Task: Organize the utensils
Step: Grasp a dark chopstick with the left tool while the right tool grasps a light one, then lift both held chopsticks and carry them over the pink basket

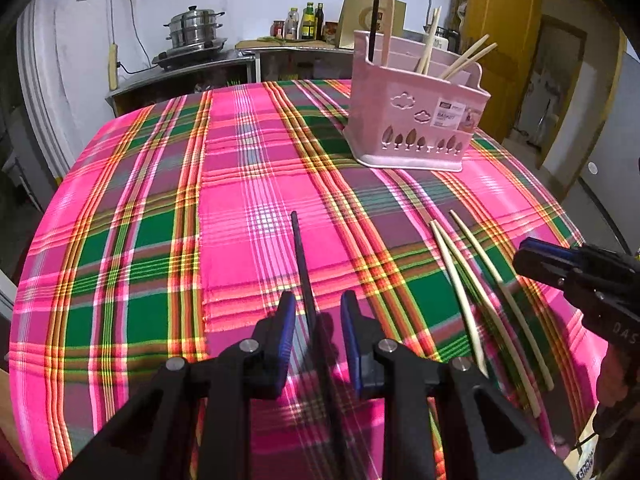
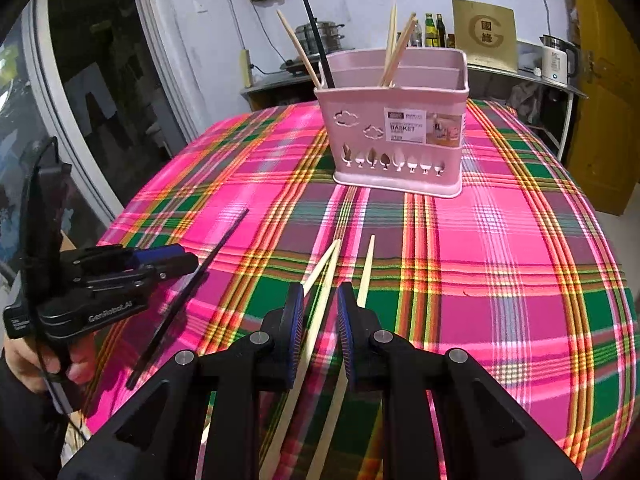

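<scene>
Left gripper [image 1: 318,334] hangs with fingers spread, a thin black chopstick [image 1: 304,264] lying flat between them, untouched as far as I can tell. Right gripper [image 2: 318,320] gapes too, straddling pale wooden chopsticks [image 2: 320,300] on the plaid counter [image 2: 520,280]. Beyond them, the pink basket [image 2: 400,136] stands upright, holding one black and several wooden chopsticks.
</scene>
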